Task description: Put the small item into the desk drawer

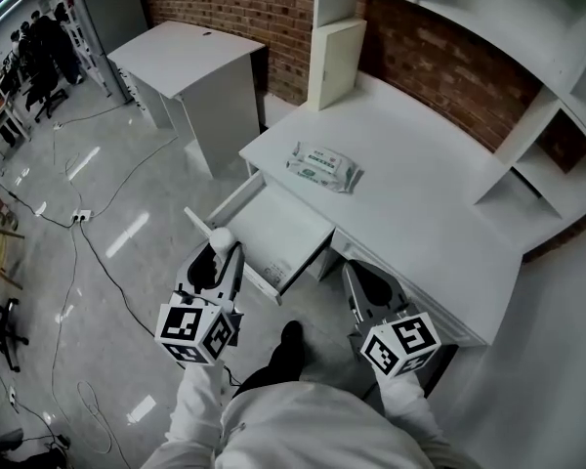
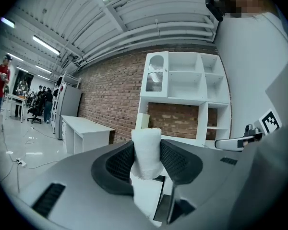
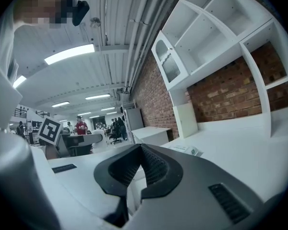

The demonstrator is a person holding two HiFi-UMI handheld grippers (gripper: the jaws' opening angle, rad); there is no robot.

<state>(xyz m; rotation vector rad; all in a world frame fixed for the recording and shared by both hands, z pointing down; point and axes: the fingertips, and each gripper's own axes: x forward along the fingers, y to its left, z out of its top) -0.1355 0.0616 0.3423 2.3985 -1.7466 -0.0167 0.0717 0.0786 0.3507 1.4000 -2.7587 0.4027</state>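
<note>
A small white cloth-like roll (image 2: 148, 140) stands upright between the pads of my left gripper (image 2: 147, 153), which is shut on it. In the head view this left gripper (image 1: 221, 249) hovers just left of the open desk drawer (image 1: 278, 228), level with its front corner, and the white roll (image 1: 220, 236) sticks out past its fingertips. The drawer is pulled out of the white desk (image 1: 420, 193), and what shows of its inside is bare. My right gripper (image 1: 357, 274) hangs below the desk's front edge, right of the drawer. In its own view the right gripper (image 3: 141, 150) holds nothing, its pads meeting at the tips.
A pack of wet wipes (image 1: 322, 167) lies on the desk behind the drawer. A white upright panel (image 1: 334, 62) stands at the desk's back, with a shelf unit (image 1: 552, 135) to the right. A second white desk (image 1: 190, 62) stands far left. Cables (image 1: 98, 252) cross the floor.
</note>
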